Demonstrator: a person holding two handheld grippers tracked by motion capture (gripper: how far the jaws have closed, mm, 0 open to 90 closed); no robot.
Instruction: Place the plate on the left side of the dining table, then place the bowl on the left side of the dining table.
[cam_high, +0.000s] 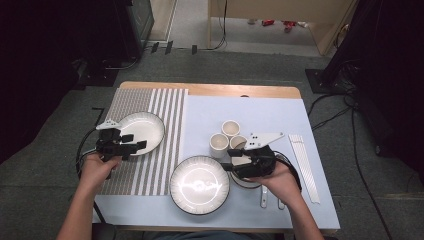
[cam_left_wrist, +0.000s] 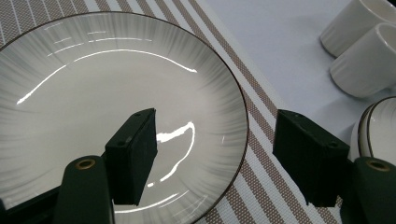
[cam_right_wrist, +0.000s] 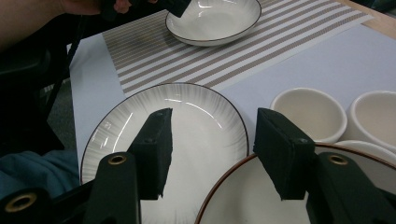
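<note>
At the far left the left gripper (cam_high: 134, 142) hangs over the near edge of a white plate (cam_high: 145, 129) that sits on the striped mat (cam_high: 172, 107). Its jaws are released: in the left gripper view one pad (cam_left_wrist: 133, 154) sits over the inside of the plate (cam_left_wrist: 93, 93) and the other out over the mat (cam_left_wrist: 261, 154), with the rim between them and neither pad pressing on it. With the jaws straddling the rim like this, lifting the hand at a slant could catch the rim on a pad, tip the plate up and drag it across the mat.

Further right, a larger plate (cam_high: 200, 185) lies on the pale cloth (cam_high: 280, 112) just left of the right gripper (cam_high: 231, 161). Three small cups (cam_high: 227, 136) stand close together just beyond that gripper. The right gripper has its jaws half spread over the rim of a brown-rimmed bowl (cam_right_wrist: 243, 196) right below it; whether the pads grip that rim cannot be told. The bowl is crowded here, near both the large plate (cam_right_wrist: 187, 121) and the cups (cam_right_wrist: 308, 114), so a sideways move could knock a cup over or clink one rim against another. If the grip is loose, the bowl could slip and drop.
</note>
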